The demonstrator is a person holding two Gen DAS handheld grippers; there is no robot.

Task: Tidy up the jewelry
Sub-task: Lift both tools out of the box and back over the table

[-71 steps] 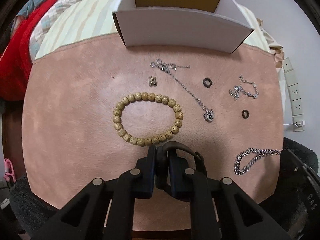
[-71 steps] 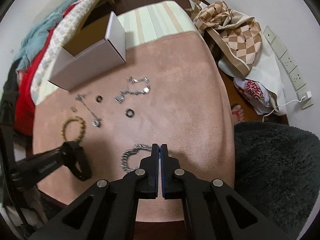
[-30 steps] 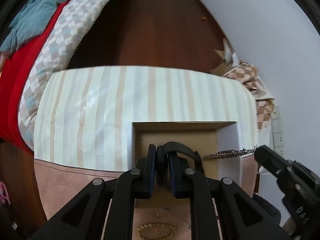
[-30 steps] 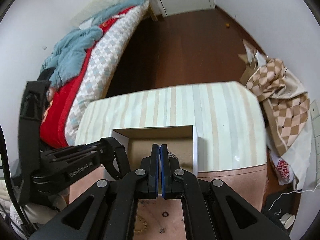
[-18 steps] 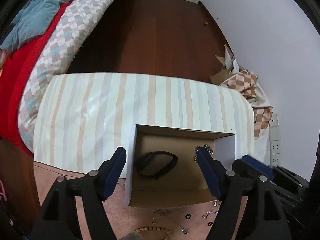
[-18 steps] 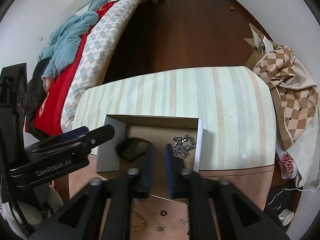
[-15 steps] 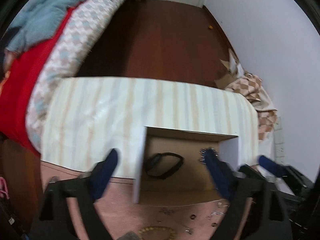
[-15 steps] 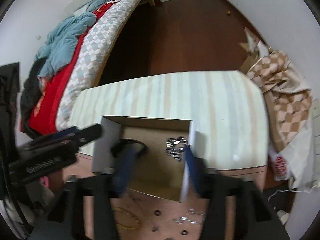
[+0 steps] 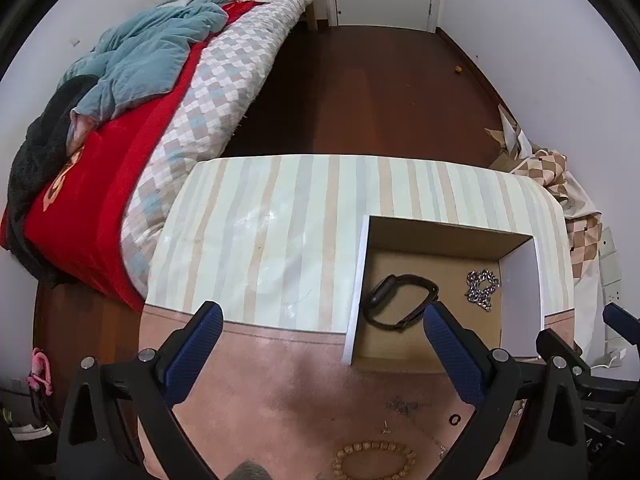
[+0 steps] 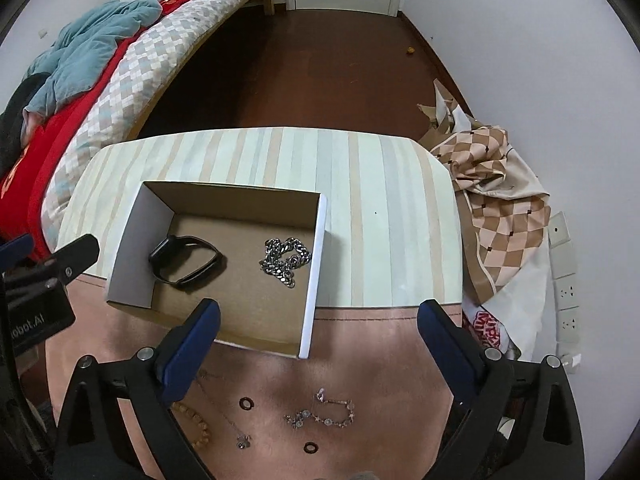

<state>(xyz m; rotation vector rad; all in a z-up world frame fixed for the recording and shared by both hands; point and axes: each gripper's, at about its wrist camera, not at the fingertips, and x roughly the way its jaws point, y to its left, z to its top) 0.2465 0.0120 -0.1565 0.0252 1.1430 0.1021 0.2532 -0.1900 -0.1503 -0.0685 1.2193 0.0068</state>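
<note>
Both grippers just sprung wide, nothing between jaws. Left gripper [image 9: 320,344] empty; black watch-style band [image 9: 402,301] now lying in open white cardboard box [image 10: 314,276]. Right gripper [image 10: 318,340] empty too; heavy silver curb chain [image 10: 285,261] heaped beside band on box floor, apart. Two pieces sorted. Remaining on pink suede worktop [image 10: 372,352]: wooden bead bracelet [image 9: 374,458], dark rings, thin chains. Lower worktop cut off by gripper arms; small pieces possibly hidden.
</note>
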